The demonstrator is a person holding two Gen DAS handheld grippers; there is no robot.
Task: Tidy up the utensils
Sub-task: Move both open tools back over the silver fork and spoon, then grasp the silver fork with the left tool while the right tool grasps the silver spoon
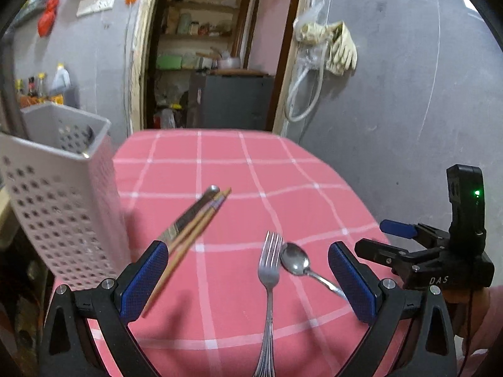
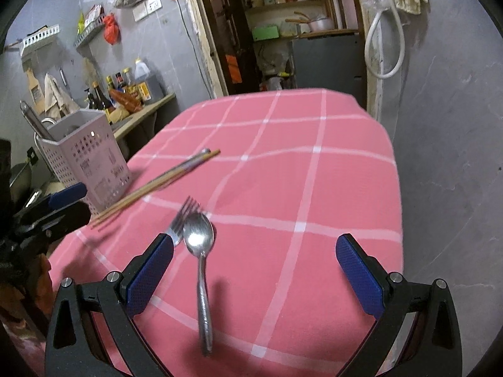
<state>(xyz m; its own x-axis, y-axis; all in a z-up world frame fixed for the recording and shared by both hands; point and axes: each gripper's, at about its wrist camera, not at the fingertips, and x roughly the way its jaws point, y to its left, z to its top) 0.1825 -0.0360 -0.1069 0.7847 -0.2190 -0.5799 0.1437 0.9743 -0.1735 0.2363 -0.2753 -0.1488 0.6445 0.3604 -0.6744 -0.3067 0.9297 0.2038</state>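
Note:
A metal fork [image 1: 268,279] and a metal spoon [image 1: 295,262] lie side by side on the pink checked tablecloth [image 1: 239,169]. Wooden chopsticks and a metal rod [image 1: 191,223] lie to their left, beside a white perforated utensil holder [image 1: 63,201]. My left gripper [image 1: 248,279] is open above the fork and spoon, its left finger near the chopsticks. My right gripper [image 2: 254,270] is open over the spoon [image 2: 199,251] and fork [image 2: 180,220]; the chopsticks [image 2: 157,185] and holder [image 2: 91,157] lie to its left. Both are empty.
The table ends at a grey wall on the right and an open pantry doorway [image 1: 213,47] behind. A counter with bottles [image 2: 125,91] stands left of the table. The right gripper's body [image 1: 440,251] shows at the right of the left wrist view.

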